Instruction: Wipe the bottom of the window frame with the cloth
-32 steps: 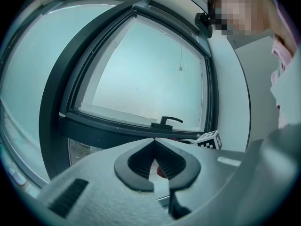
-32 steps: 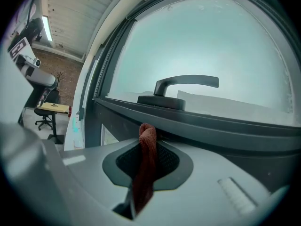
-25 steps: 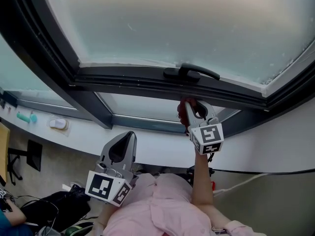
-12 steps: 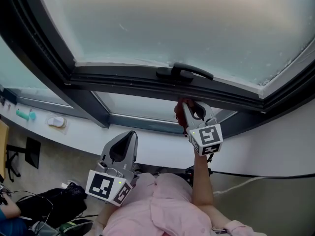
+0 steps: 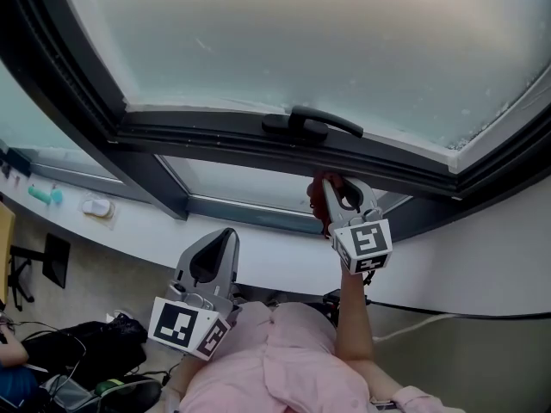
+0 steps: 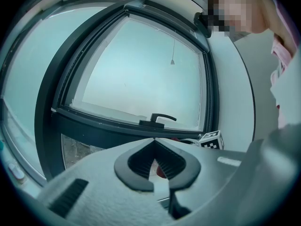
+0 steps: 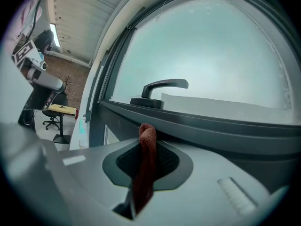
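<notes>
The dark grey window frame's bottom rail (image 5: 215,136) crosses the head view, with a black handle (image 5: 310,123) on it. My right gripper (image 5: 332,182) reaches up just under the rail, right of the handle, shut on a red cloth (image 5: 318,198). In the right gripper view the cloth (image 7: 146,159) stands pinched between the jaws, its top fold against the rail (image 7: 225,126) below the handle (image 7: 160,91). My left gripper (image 5: 225,234) hangs lower, shut and empty, apart from the frame. Its own view looks up at the handle (image 6: 157,120) over its closed tips (image 6: 153,144).
A white sill (image 5: 172,231) runs under a lower pane (image 5: 241,183); a teal object (image 5: 43,196) and a white one (image 5: 97,206) lie at its left end. A black cable (image 5: 448,304) crosses the wall at right. Bags and cords (image 5: 86,342) lie on the floor.
The handle has drifted left in the head view while my right gripper stays put, so the cloth now sits a little further right along the rail. The left gripper has not moved.
</notes>
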